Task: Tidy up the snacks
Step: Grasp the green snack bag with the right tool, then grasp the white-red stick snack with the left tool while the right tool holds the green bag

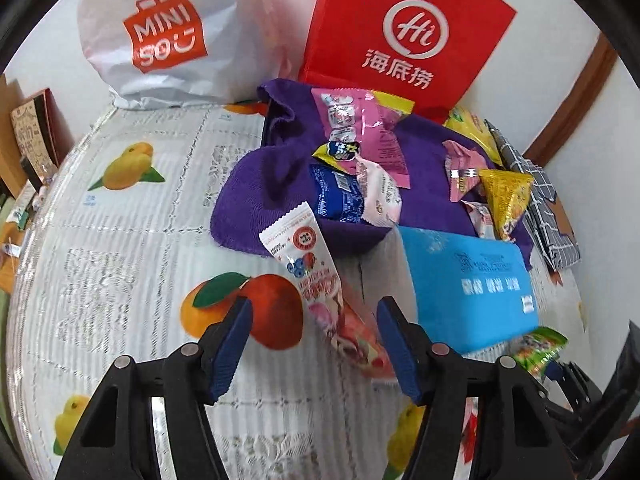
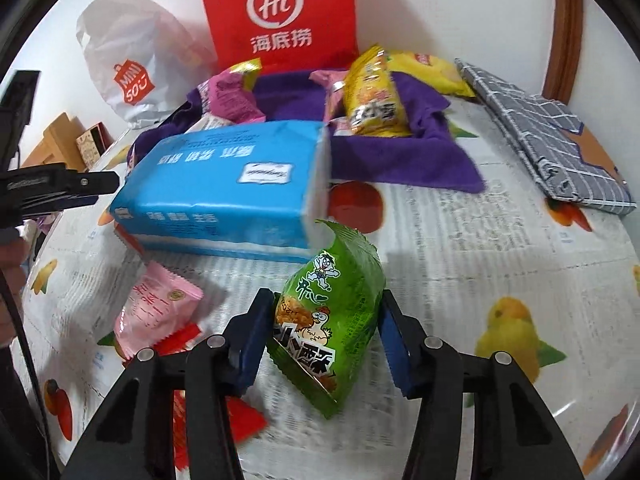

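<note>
Right wrist: green snack packet [image 2: 326, 320] (upright) between right hand-held gripper [image 2: 324, 336] pads.

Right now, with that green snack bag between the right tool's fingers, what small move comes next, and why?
Probably lift the green snack bag toward the purple cloth: the right tool seems closed on its sides, and other snacks already lie there.

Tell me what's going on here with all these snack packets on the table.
A person is sorting snacks with a handheld gripper in each hand. The right gripper is closed on a green snack packet, held upright just in front of the blue tissue pack. The left gripper straddles a long pink and white packet lying against the purple cloth, its pads not pressing on it yet. More packets sit piled on that cloth, and a pink packet lies loose on the fruit-print tablecloth.
</note>
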The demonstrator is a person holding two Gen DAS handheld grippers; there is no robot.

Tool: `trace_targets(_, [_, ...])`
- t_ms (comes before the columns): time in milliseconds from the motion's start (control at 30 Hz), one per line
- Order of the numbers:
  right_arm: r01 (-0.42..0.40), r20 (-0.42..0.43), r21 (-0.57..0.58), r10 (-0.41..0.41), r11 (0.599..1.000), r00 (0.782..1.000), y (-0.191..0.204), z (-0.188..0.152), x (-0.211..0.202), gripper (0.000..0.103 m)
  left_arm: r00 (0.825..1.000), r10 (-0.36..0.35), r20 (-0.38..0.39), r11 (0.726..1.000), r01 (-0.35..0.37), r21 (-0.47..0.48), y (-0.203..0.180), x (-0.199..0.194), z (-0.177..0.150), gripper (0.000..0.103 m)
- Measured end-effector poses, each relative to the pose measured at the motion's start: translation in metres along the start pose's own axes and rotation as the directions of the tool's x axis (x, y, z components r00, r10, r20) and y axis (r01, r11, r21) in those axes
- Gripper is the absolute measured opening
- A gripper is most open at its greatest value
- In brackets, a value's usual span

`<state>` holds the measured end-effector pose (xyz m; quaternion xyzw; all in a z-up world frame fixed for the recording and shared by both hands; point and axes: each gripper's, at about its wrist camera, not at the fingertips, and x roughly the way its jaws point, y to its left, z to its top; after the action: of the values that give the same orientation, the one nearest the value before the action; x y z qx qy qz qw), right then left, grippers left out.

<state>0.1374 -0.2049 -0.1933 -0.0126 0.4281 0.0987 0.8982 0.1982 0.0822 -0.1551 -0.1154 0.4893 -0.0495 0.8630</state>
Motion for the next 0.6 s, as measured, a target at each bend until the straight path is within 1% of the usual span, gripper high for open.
trace_targets(133, [0.004, 0.004, 0.018, -0.004, 1.0, 1.0, -0.01, -0.001, -0.004, 0.052, 1.0, -0.008, -0.029, 1.0, 0.007, -0.03, 0.003, 0.014, 0.005, 0.054])
trace_targets(300, [-0.036, -0.005, 0.045, 0.036, 0.998, 0.999, -0.016, -0.002, -0.005, 0.052, 0.997, -0.045, -0.066, 0.997, 0.04, -0.063, 0.006, 0.029, 0.008, 0.052])
trace_targets(367, [-0.034, -0.003, 0.045, 0.034, 0.998, 0.999, -0.016, -0.002, -0.004, 0.052, 0.996, -0.046, -0.075, 0.997, 0.041, -0.065, 0.004, 0.035, 0.008, 0.051])
trace_targets(433, [-0.033, -0.006, 0.043, 0.033, 0.999, 0.999, -0.015, -0.002, -0.002, 0.052, 0.996, -0.045, -0.083, 0.997, 0.04, -0.068, 0.003, 0.04, 0.008, 0.043])
trace_targets(500, [-0.034, -0.008, 0.041, 0.034, 0.999, 0.999, -0.016, -0.002, -0.002, 0.052, 0.996, -0.042, -0.075, 0.997, 0.037, -0.061, 0.001, 0.04, 0.007, 0.038])
trace_targets(567, [-0.028, -0.008, 0.041, 0.029, 0.999, 1.0, -0.016, -0.003, -0.001, 0.052, 0.995, -0.059, -0.075, 0.997, 0.055, -0.058, 0.002, 0.039, 0.006, 0.032])
trace_targets(600, [-0.026, -0.008, 0.043, 0.026, 0.999, 1.0, -0.017, -0.003, -0.001, 0.052, 0.995, -0.069, -0.074, 0.996, 0.064, -0.062, 0.003, 0.037, 0.006, 0.027])
